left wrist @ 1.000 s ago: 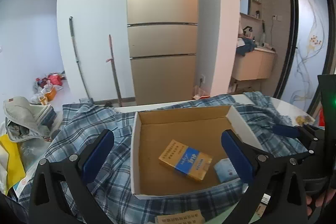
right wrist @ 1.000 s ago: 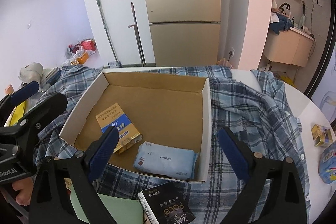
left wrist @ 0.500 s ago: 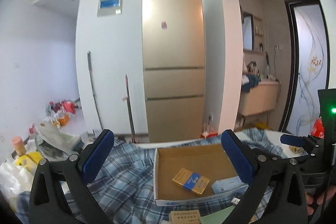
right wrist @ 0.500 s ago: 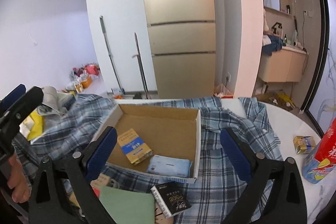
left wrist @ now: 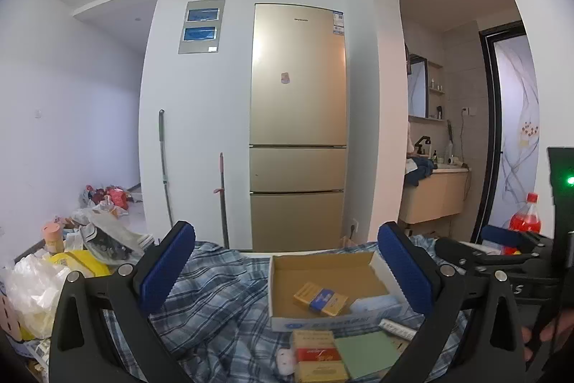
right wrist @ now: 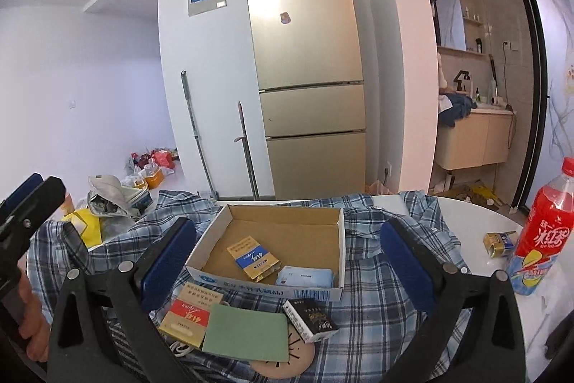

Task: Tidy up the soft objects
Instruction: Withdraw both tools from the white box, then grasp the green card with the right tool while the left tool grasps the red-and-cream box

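Note:
A blue plaid shirt (right wrist: 376, 261) (left wrist: 215, 289) lies spread over the table under an open cardboard box (right wrist: 339, 239) (left wrist: 274, 279). In the box lie a gold-and-blue pack (right wrist: 253, 257) (left wrist: 320, 298) and a soft light-blue tissue pack (right wrist: 305, 277) (left wrist: 373, 304). My left gripper (left wrist: 286, 232) is held open, back from the box, with nothing between its pads. My right gripper (right wrist: 287, 227) hovers on the near side of the box; its jaws are opening and hold nothing.
In front of the box lie a red-and-tan booklet (right wrist: 190, 311), a green pad (right wrist: 247, 329), a black carton (right wrist: 310, 314) and a cork coaster (right wrist: 283, 361). A red drink bottle (right wrist: 541, 239) and a small gold pack (right wrist: 498, 243) stand on the white table (right wrist: 466, 214) at right. Bags pile up at left (left wrist: 43, 289).
Both grippers have drawn back and up from the box, and both views have tilted upward. The box now looks smaller and lower. The items in front of it have come into view.

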{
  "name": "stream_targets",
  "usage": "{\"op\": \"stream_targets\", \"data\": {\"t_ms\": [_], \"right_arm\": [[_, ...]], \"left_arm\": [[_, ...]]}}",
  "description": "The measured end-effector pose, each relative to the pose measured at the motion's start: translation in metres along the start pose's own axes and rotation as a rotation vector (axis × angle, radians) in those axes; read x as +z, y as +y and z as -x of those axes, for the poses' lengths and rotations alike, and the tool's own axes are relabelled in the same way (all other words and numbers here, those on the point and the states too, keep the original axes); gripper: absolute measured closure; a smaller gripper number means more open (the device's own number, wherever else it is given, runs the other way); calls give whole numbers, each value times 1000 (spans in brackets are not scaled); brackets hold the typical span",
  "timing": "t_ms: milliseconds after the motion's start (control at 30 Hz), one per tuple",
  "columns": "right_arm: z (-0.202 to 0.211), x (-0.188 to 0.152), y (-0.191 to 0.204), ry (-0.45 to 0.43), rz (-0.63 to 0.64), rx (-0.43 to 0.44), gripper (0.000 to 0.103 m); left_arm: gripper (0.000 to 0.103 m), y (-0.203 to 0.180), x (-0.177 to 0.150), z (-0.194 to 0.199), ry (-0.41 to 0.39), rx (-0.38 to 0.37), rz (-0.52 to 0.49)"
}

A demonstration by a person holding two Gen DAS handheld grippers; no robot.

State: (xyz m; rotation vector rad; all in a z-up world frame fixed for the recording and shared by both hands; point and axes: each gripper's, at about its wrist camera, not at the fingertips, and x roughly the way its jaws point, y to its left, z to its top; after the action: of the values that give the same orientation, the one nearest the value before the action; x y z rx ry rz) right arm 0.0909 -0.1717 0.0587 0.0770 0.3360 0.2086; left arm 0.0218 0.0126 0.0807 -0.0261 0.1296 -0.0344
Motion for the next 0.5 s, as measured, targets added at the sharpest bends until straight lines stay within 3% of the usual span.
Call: {"op": "stream_targets", "data": {"t_ms": [200, 500], "right_arm": [[-15, -23, 2, 43, -31, 44, 1], [-65, -67, 0, 289, -105, 130, 1]], "left_arm": [[0, 12, -27, -4, 41, 25, 13], [0, 18, -75, -37, 137, 65, -17]]}}
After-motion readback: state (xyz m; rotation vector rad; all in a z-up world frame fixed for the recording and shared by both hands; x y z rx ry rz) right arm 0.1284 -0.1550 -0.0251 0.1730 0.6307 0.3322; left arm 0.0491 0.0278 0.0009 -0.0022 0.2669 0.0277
